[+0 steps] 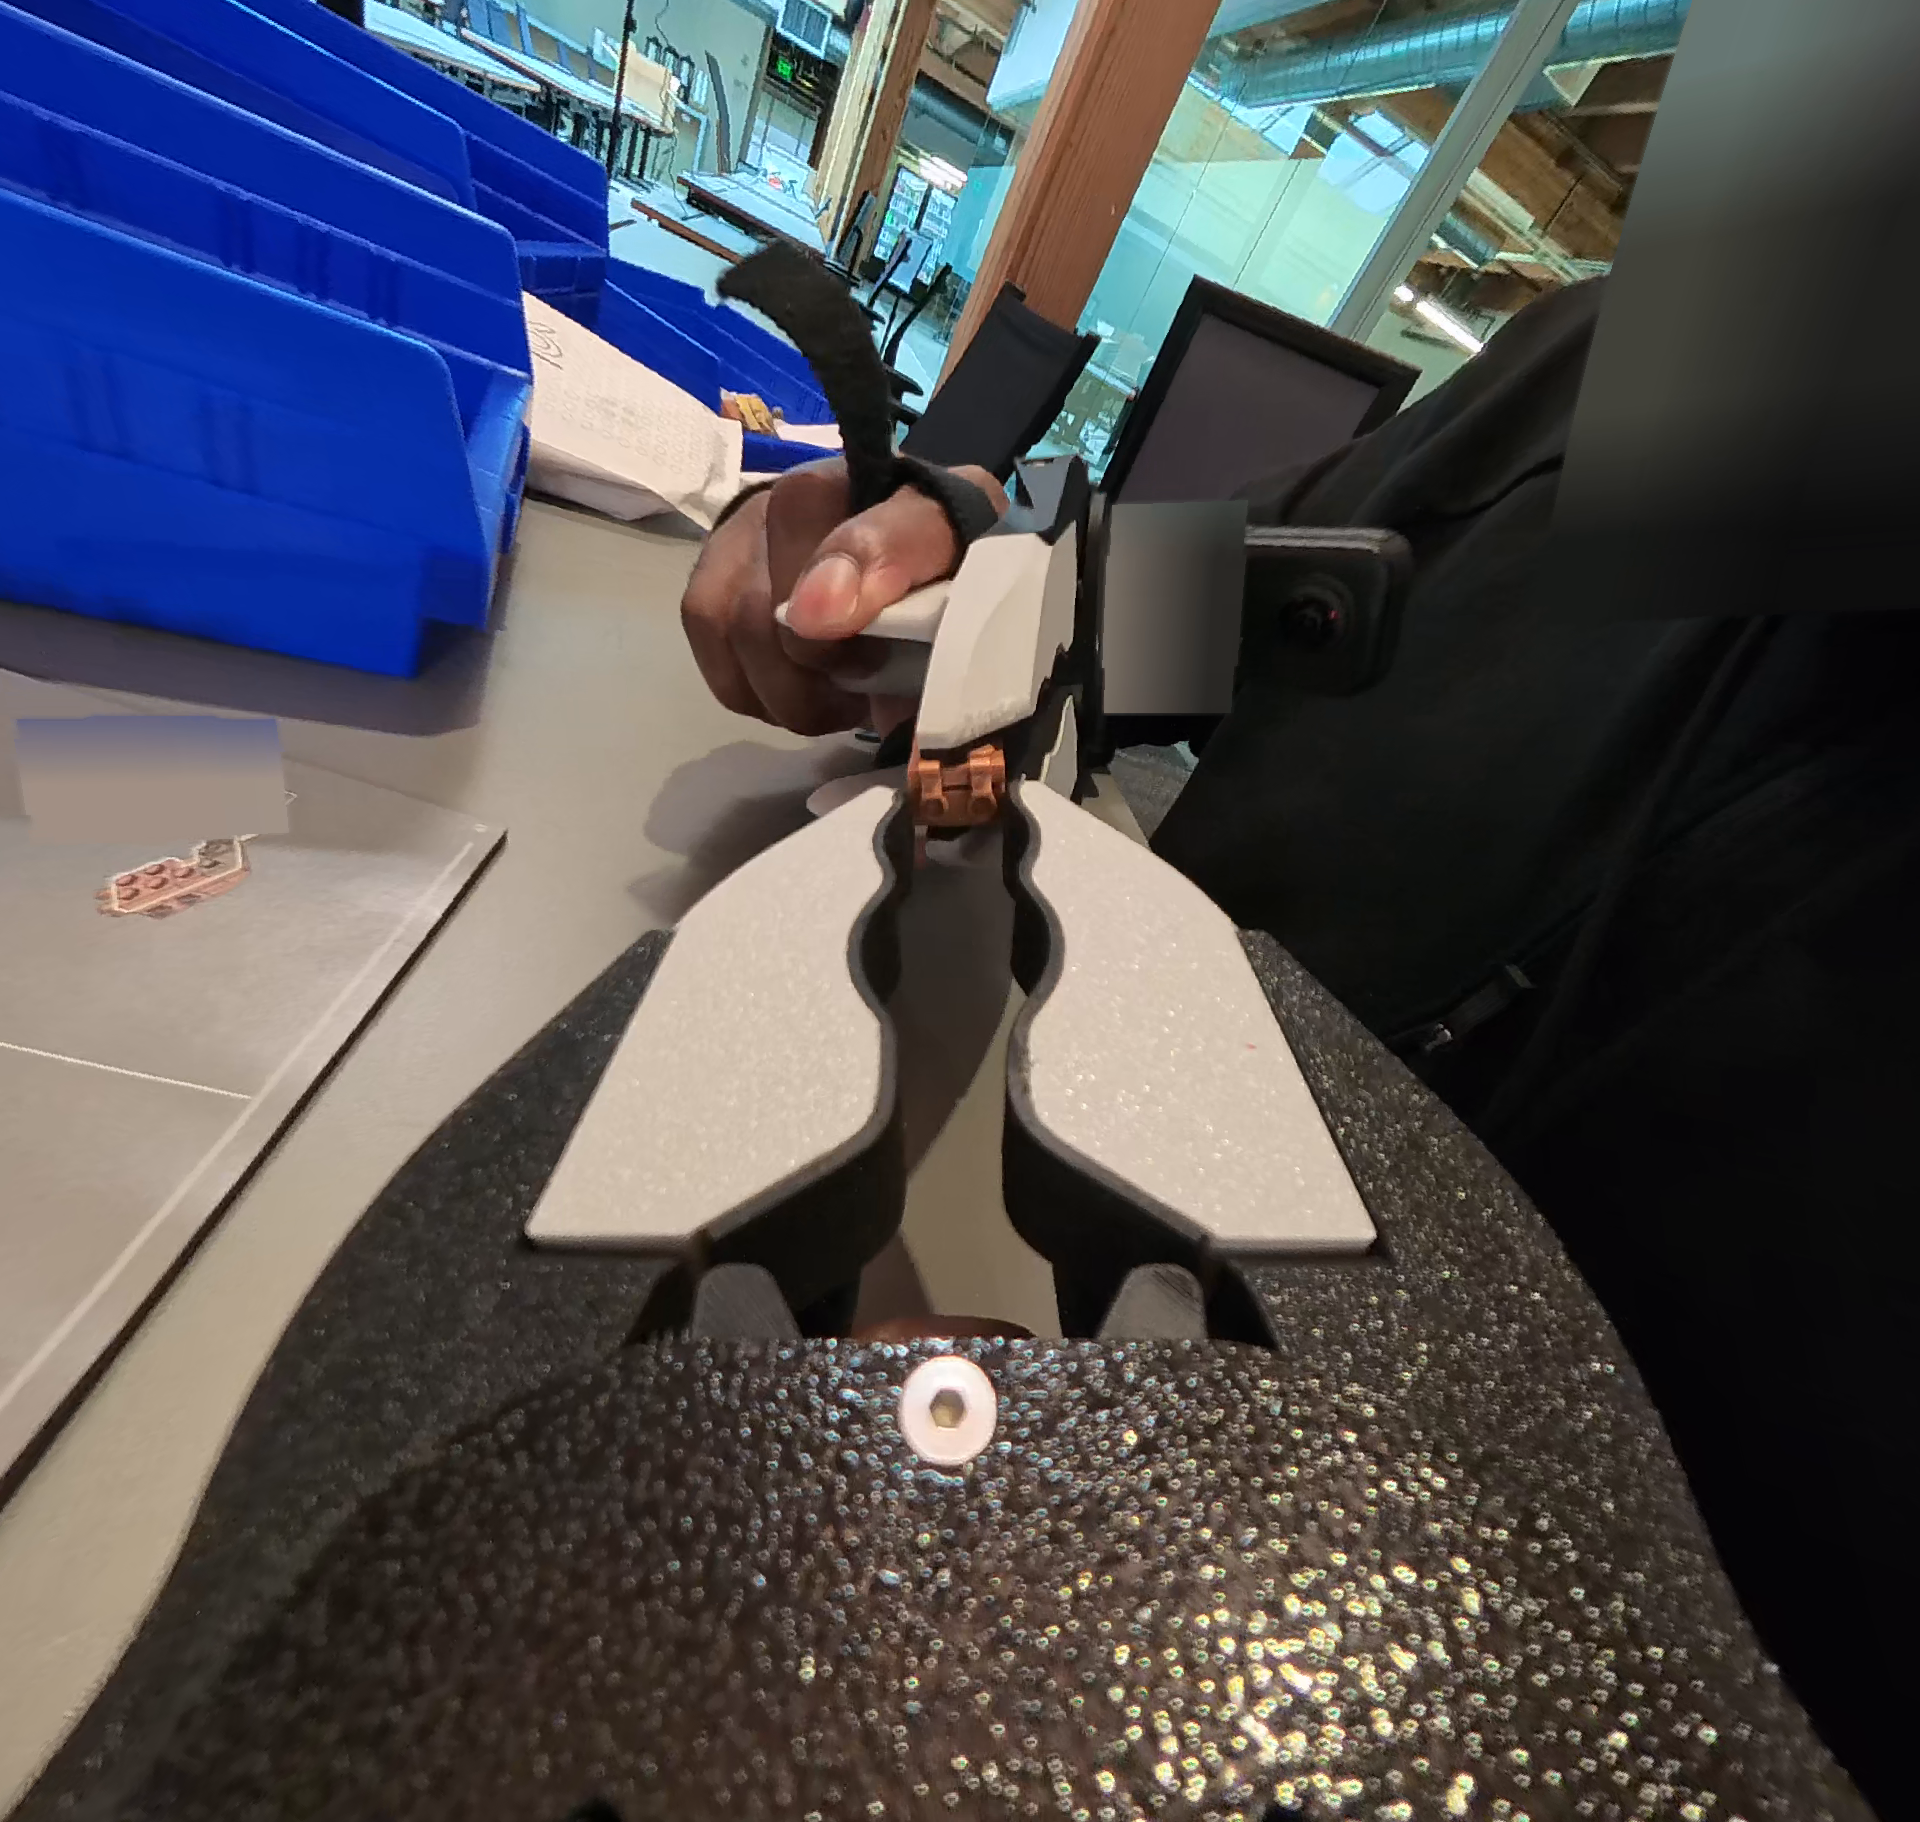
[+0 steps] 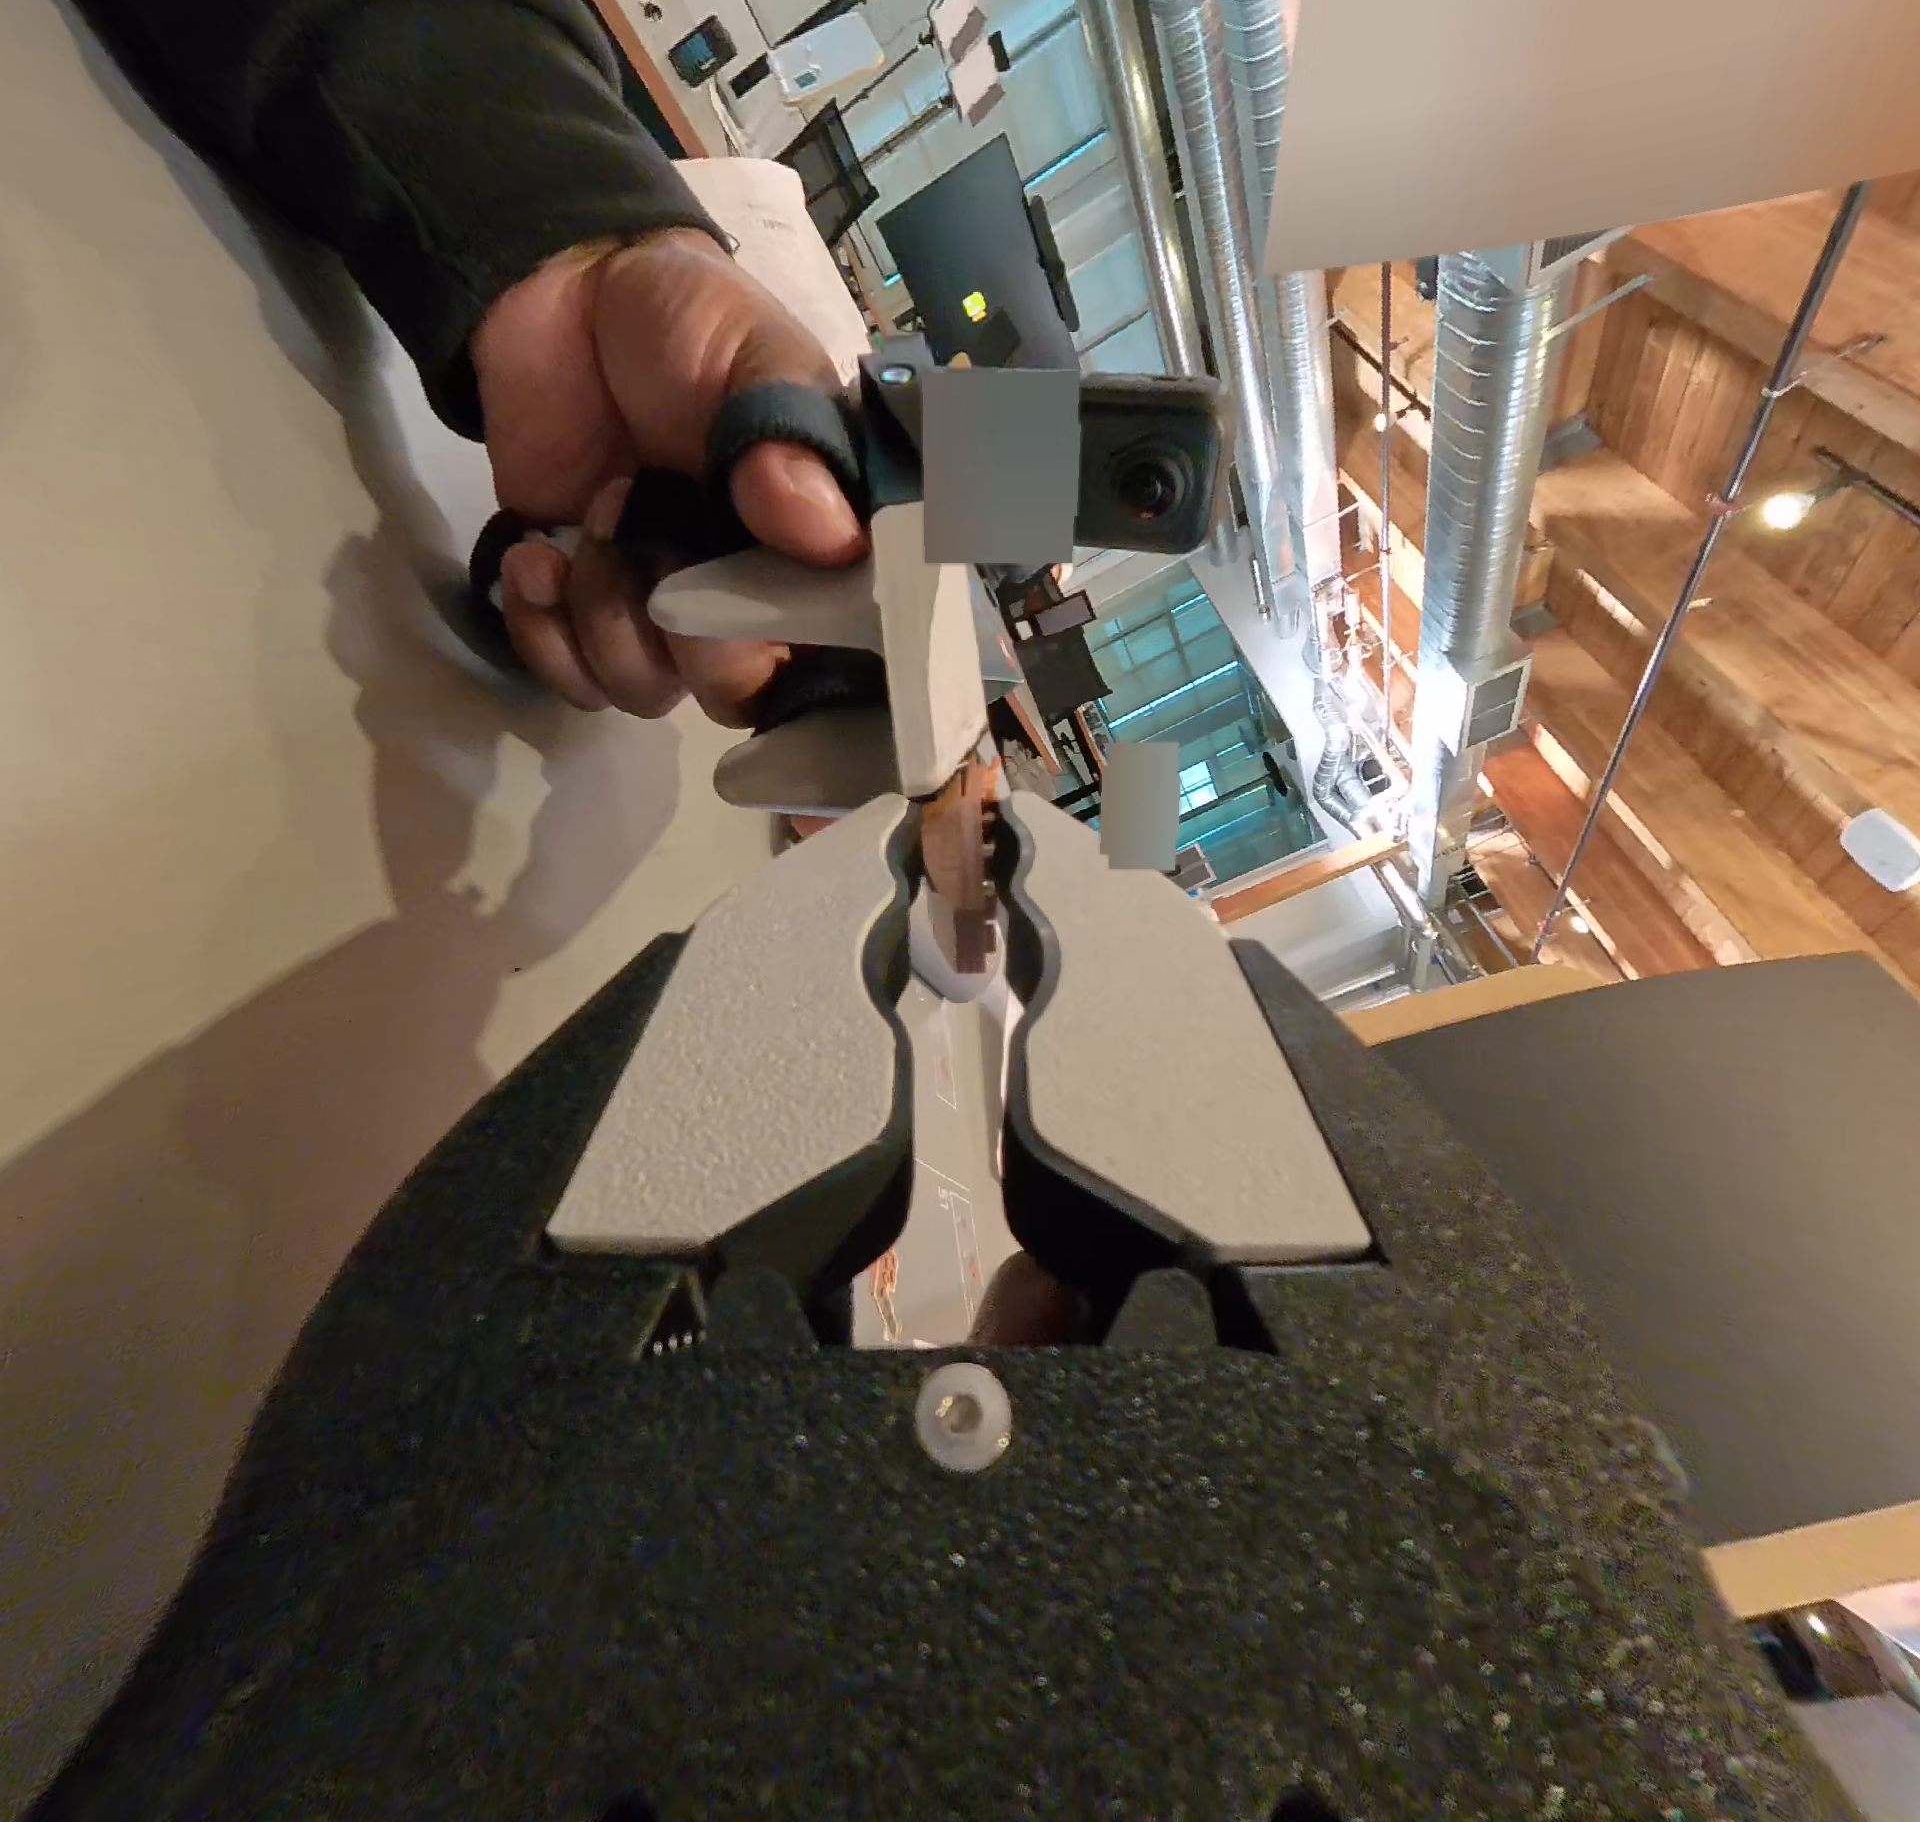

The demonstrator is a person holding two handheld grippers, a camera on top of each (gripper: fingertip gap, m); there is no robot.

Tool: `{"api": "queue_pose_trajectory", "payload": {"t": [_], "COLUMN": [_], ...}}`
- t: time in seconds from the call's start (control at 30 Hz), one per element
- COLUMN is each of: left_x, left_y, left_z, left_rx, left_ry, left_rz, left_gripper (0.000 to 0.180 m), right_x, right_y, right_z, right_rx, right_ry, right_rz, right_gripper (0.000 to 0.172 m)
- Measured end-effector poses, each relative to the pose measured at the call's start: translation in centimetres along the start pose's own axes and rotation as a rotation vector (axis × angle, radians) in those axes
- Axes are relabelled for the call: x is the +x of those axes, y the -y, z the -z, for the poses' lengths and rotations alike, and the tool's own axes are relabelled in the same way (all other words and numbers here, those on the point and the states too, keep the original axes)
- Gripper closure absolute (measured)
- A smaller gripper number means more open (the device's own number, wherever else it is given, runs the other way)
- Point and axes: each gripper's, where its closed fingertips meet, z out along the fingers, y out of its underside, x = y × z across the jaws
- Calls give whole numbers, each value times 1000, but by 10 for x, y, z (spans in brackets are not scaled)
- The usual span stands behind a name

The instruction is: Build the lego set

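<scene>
Blue storage bins [image 1: 239, 338] stood in a row along the far left of the counter [image 1: 582, 629], with printed paper sheets [image 1: 623, 422] just beside them. Nearer, at the left edge, a flat grey board [image 1: 208, 1024] lay on the counter and bore a picture of a brown studded brick.

The left gripper [image 1: 951, 811] was closed on a small brown toy-brick assembly [image 1: 954, 796], both fingertips pressing its sides. The assembly was held above the counter, near its front edge, in front of the person's dark sleeve [image 1: 1455, 785].

The right gripper [image 2: 961, 837] came in from above and pinched the same brown assembly, its pads pressed on the piece's flat faces. The two grippers' tips met almost touching.

Judgement for the step in hand: both pinches should be kept square and steady, and any force applied along the stud axis, since a twist would likely lever the small piece out of one grasp.

A right hand [image 1: 800, 609] held the far gripper's handle, strapped with a black band [image 1: 831, 359]. Nothing stood between the grippers and the counter; the bins were well apart.
</scene>
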Motion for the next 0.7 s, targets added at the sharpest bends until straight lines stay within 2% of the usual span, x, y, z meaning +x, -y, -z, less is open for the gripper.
{"api": "queue_pose_trajectory", "payload": {"t": [0.4, 0.7], "left_x": [3, 9], "left_y": [-1, -5], "left_z": [3, 2], "left_rx": [-12, -47], "left_ry": [-22, -54], "left_rz": [0, 27], "left_gripper": [165, 165], "right_x": [-2, -12], "right_y": [5, 11], "right_z": [9, 10], "right_rx": [41, 52], "right_ry": [67, 153], "right_rz": [-67, -58], "right_gripper": [134, 138]}}
